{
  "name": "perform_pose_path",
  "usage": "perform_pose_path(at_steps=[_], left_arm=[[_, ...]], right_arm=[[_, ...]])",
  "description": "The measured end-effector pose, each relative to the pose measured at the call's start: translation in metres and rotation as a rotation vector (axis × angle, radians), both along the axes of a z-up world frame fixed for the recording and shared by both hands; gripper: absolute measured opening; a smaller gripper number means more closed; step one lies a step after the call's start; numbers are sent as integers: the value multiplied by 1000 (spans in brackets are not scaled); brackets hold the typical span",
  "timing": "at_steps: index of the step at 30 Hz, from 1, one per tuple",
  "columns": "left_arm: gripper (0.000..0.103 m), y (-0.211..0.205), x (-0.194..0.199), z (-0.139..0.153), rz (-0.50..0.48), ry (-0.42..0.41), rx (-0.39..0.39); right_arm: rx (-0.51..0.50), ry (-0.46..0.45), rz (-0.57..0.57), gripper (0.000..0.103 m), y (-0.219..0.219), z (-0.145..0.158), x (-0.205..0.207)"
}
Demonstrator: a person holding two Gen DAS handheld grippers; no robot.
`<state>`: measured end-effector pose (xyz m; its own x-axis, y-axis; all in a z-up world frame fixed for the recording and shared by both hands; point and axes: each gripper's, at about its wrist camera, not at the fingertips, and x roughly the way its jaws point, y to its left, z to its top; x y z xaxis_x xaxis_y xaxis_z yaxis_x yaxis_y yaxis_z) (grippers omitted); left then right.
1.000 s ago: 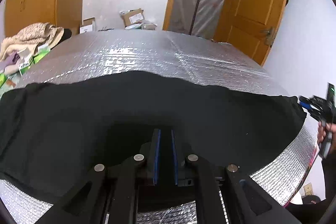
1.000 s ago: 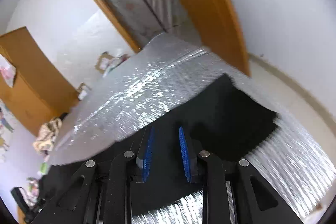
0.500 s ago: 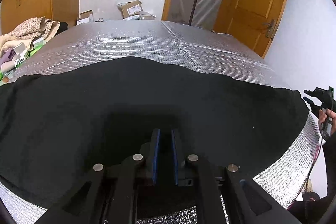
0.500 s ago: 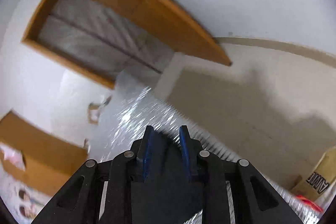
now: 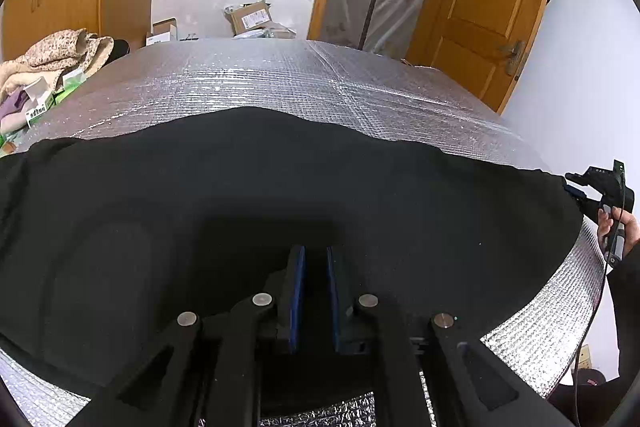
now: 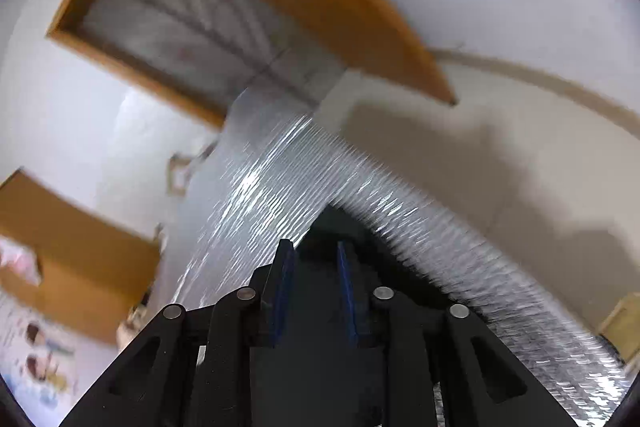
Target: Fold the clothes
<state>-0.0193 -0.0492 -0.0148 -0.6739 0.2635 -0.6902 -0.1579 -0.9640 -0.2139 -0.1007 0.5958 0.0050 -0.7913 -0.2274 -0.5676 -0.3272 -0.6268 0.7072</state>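
A black garment [image 5: 280, 179] lies spread wide over the silver foil-covered table [image 5: 280, 75]. My left gripper [image 5: 314, 251] sits low over its near middle. The blue pads stand close together with dark cloth filling the narrow gap. At the far right, a hand [image 5: 624, 227] holds my right gripper [image 5: 570, 187] at the garment's right corner. In the right wrist view, that gripper [image 6: 314, 247] has black cloth [image 6: 332, 223] between its pads and just past the tips, near the table's right edge [image 6: 440, 239]. The view is tilted and blurred.
A pile of beige clothes [image 5: 52, 55] and small boxes [image 5: 38, 103] sit beyond the table's left end. Cardboard boxes [image 5: 248, 19] lie on the floor behind. A wooden door [image 5: 492, 7] stands at the back right. Bare floor [image 6: 520, 167] and a carton [image 6: 624, 319] lie past the right edge.
The right wrist view has rolled and swung from over the garment to the table's right edge and floor. The left view has barely shifted; the garment's far edge now looks a little smoother.
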Motion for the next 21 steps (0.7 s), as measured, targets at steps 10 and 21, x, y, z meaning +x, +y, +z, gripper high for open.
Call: perform_pose_path(at_steps=[10,21], left_arm=[[10,-3,-1,0,-3,-1,16],[10,-4,-3,-1,-3,-1,35]], right_arm=[[70,-23,313,17,-83,1,-24],[226,0,409,17,-133,26,-10]])
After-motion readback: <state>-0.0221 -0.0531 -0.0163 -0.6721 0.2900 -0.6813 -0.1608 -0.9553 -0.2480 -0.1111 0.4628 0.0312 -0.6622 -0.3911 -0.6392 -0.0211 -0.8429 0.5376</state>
